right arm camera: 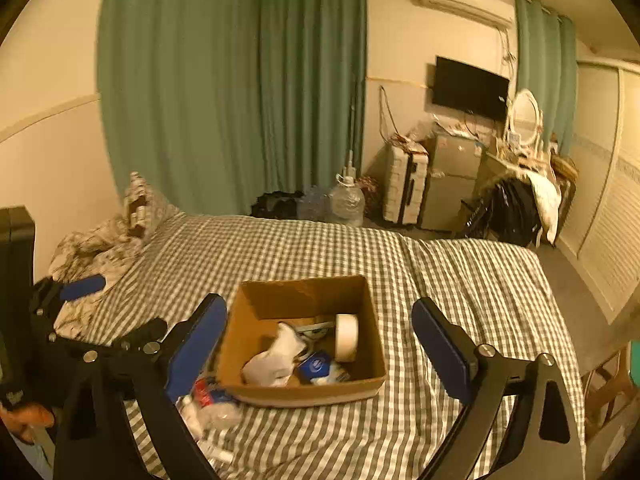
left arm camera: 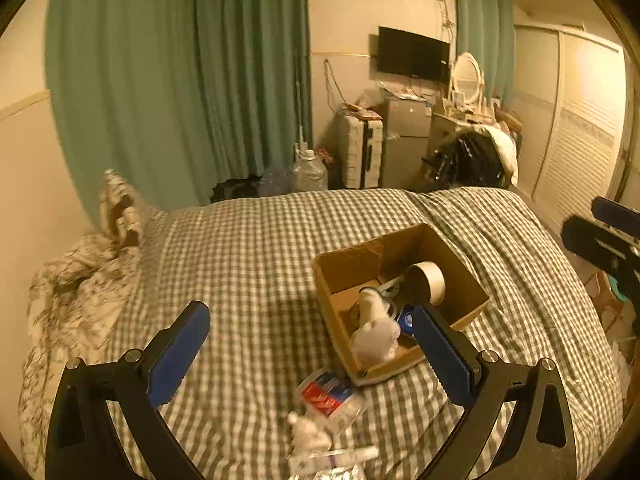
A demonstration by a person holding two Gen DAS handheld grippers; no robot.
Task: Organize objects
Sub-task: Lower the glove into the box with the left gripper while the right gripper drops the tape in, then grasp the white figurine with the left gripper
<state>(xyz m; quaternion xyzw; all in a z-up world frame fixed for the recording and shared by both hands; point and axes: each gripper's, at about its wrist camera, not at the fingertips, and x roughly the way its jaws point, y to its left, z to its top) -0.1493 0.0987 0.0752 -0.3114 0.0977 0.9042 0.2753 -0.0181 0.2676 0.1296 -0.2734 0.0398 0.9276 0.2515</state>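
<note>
Bedding first, on the far left: a rumpled white quilt with a dark leafy print is bunched against the wall, and beside it the grey-and-white checked bedspread runs across the bed.

Next comes the left gripper, its blue-padded jaws spread wide with nothing between them, hovering above the spread. Just below and ahead of it lies a loose heap: a clear plastic packet with a red and blue label, a small white bottle and a clear flat strip, blurred, at the picture's lower edge. These lie outside the box, near its closest corner, and closest to the left gripper. The packet's long axis seems to run diagonally, from lower right toward upper left; which end leads I cannot tell.

Right of the heap stands the open brown cardboard box, upright. Inside it, a crumpled white cloth fills the near left, a small blue-labelled pack sits beside it, and a beige roll of tape stands on edge at the right.

The right gripper is also spread and empty, facing the box, so the box lies straight ahead of it. By my judgement the heap is the left gripper's job, a short carry rightward into the box.
</note>
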